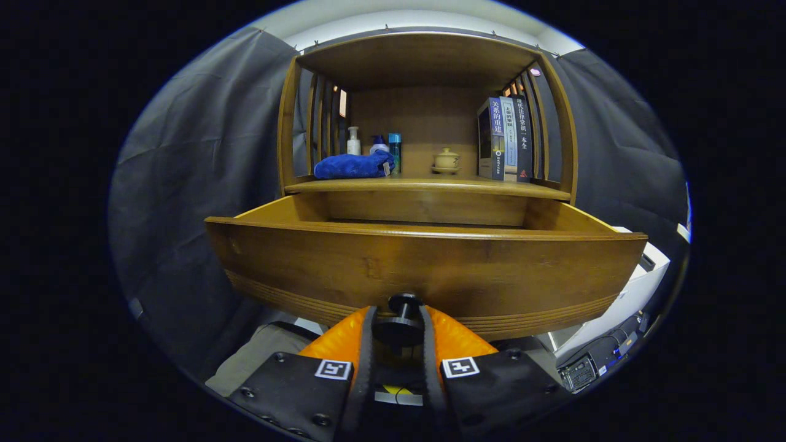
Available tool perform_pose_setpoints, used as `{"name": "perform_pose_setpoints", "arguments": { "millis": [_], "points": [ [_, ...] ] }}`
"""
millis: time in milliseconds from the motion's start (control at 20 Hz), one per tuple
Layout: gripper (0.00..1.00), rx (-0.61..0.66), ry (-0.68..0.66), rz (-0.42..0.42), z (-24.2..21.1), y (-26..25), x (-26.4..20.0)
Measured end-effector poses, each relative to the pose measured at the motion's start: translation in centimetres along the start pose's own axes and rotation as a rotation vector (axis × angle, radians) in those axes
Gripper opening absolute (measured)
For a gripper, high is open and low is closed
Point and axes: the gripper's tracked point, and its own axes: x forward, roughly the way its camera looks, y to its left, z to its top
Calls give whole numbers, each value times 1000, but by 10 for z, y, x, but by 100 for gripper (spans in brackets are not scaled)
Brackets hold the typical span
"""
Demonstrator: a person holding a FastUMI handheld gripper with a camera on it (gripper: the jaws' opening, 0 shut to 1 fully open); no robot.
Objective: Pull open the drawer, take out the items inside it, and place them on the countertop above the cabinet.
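Note:
A wooden drawer stands pulled out from the cabinet, its front panel close in front of me. Its dark round knob sits low on that panel, between my two fingers. My gripper is shut on the knob, one finger on each side. The drawer's inside is hidden behind the front panel. Above the drawer runs the countertop shelf. On it lie a blue cloth, a white pump bottle, two small blue containers, a small lidded teacup and several upright books.
The cabinet's curved slatted sides enclose the shelf left and right, under a wooden top. A white box and cabled devices sit low to the right of the drawer. Black cloth walls hang behind.

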Motion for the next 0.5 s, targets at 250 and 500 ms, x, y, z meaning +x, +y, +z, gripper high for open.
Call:
{"name": "perform_pose_setpoints", "arguments": {
  "millis": [250, 500],
  "points": [
    [60, 6, 4, 11, -1, 2, 2],
    [83, 7, -21, 43, 6, 10, -3]
  ]
}}
